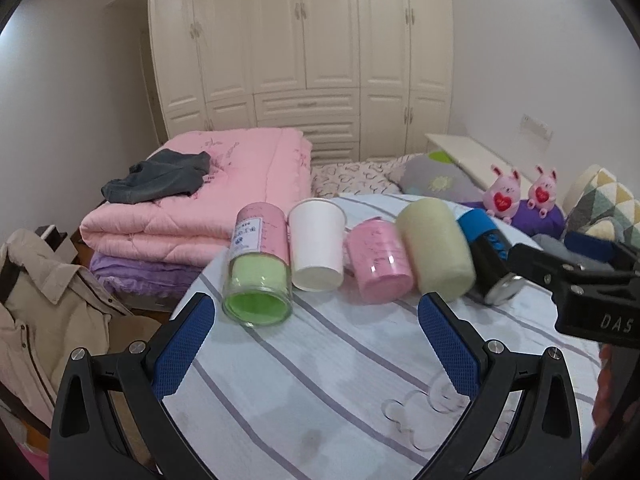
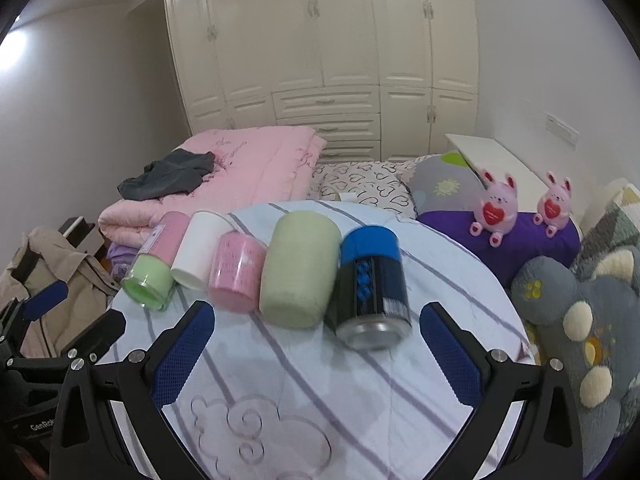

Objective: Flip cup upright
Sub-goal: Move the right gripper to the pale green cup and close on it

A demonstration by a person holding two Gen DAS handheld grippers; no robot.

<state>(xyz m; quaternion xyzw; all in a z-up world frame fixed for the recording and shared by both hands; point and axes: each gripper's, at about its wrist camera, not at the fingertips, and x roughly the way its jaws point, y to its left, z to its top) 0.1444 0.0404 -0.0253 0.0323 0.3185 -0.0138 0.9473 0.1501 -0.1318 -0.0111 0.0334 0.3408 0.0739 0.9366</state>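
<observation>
Several cups lie on their sides in a row on a round table with a striped cloth (image 1: 320, 380). From left: a pink and green glass cup (image 1: 258, 268), a white paper cup (image 1: 316, 244), a pink cup (image 1: 378, 260), a pale green cup (image 1: 434, 246) and a blue and black cup (image 1: 486, 256). The same row shows in the right wrist view, with the blue and black cup (image 2: 370, 284) nearest. My left gripper (image 1: 312, 344) is open and empty in front of the row. My right gripper (image 2: 316, 352) is open and empty just before the blue and black cup.
A bed behind the table holds a folded pink quilt (image 1: 224, 188), dark clothes (image 1: 160, 176), pillows and two pink plush toys (image 2: 496, 208). A beige jacket (image 1: 44, 304) lies at the left. A grey plush cushion (image 2: 580, 320) sits at the right. White wardrobes (image 1: 304, 48) fill the back wall.
</observation>
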